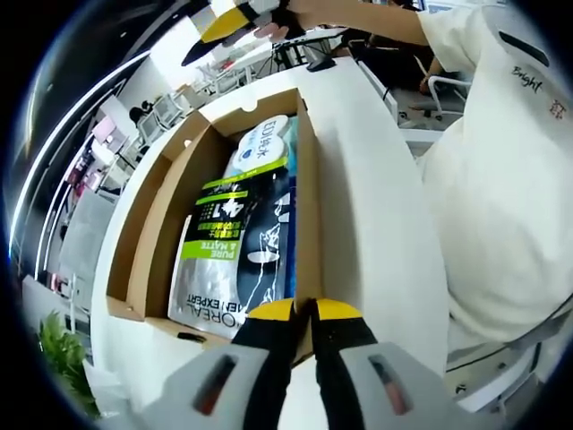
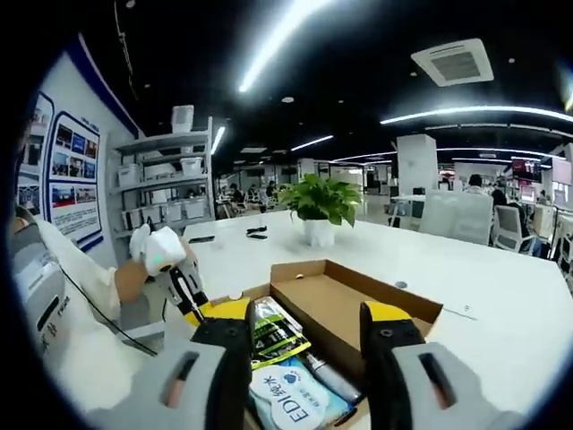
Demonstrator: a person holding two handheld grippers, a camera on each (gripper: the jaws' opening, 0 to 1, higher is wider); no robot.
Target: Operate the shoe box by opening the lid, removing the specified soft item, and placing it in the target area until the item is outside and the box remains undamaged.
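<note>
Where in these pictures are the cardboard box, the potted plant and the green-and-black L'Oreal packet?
cardboard box [image 2: 394, 300]: right gripper view, on its far rim.
potted plant [image 2: 320, 201]: right gripper view, on the leaves.
L'Oreal packet [image 1: 219, 260]: left gripper view, on its printed front, inside the box.

The shoe box is sitting open on the table, with packets lying inside it, one overlapping another. In the right gripper view a potted plant is standing on the table beyond the box, shelves rising farther left
</note>
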